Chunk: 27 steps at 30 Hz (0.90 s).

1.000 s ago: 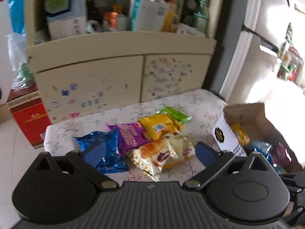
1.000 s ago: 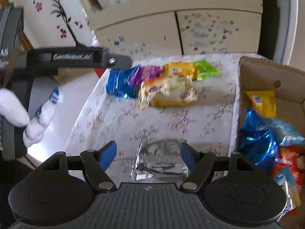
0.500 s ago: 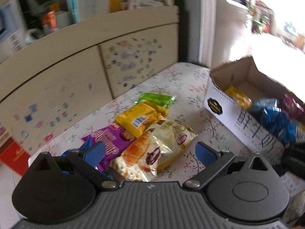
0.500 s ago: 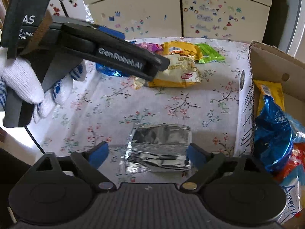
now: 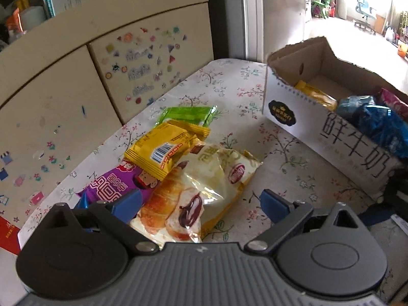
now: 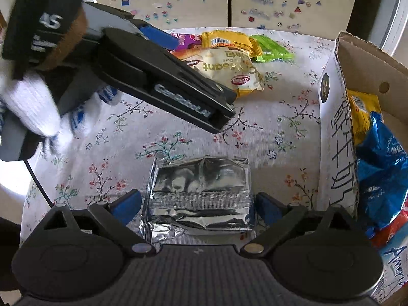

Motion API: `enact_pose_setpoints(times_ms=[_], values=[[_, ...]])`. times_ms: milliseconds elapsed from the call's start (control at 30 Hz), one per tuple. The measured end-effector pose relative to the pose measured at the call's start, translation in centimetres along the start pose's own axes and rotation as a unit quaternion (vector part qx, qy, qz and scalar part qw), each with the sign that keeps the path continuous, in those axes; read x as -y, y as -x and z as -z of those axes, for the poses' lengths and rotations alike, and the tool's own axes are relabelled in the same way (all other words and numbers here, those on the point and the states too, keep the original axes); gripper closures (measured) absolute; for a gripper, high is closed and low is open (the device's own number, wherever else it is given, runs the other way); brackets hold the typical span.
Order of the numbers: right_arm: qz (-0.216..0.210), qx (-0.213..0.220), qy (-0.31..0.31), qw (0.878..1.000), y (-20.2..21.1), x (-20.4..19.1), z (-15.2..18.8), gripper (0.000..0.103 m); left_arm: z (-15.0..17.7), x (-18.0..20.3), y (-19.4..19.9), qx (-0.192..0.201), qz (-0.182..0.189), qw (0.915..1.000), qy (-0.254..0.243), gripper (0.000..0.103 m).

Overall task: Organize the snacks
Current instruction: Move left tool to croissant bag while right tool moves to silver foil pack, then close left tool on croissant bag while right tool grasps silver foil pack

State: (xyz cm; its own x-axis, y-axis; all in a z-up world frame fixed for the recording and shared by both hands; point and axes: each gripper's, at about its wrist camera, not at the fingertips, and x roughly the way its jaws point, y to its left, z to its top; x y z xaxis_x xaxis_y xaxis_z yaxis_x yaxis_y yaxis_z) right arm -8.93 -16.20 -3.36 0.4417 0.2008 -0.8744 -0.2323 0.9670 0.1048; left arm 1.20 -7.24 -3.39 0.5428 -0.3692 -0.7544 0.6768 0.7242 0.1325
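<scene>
Right gripper (image 6: 197,205): jaws opening, foil pack (image 6: 200,195) lower centre between pads, untouched | Left gripper (image 5: 200,205): wide, straddling croissant bag (image 5: 201,188) | Box (image 6: 331,127) at right: your drop target.

Silver packet (image 6: 201,193), floral tablecloth (image 6: 267,137)
</scene>
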Motion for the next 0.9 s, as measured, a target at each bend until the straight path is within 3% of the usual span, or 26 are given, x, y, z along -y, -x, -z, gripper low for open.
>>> enact_pose_setpoints(times_ms=[167,267,500,633,900], values=[[0.009,0.003,0.009,1.000,0.0,-0.3,0.0,0.009,-0.2,0.4,-1.2,-0.004,-0.011,0.9999,-0.004,0.006],[0.007,0.004,0.013,1.000,0.1,-0.1,0.0,0.013,-0.2,0.6,-2.1,-0.020,-0.022,0.9996,-0.002,0.017],[-0.009,0.004,0.008,1.000,0.6,0.4,0.1,0.020,-0.1,0.5,-2.0,-0.024,-0.007,0.9996,0.013,0.047],[-0.013,0.002,0.004,1.000,0.9,0.6,0.2,0.021,0.0,1.2,-1.5,-0.026,-0.012,0.9996,0.004,0.050],[-0.020,0.003,-0.004,1.000,0.9,1.3,-0.2,0.021,0.1,0.9,0.2,-0.023,-0.010,0.9990,0.038,0.051]])
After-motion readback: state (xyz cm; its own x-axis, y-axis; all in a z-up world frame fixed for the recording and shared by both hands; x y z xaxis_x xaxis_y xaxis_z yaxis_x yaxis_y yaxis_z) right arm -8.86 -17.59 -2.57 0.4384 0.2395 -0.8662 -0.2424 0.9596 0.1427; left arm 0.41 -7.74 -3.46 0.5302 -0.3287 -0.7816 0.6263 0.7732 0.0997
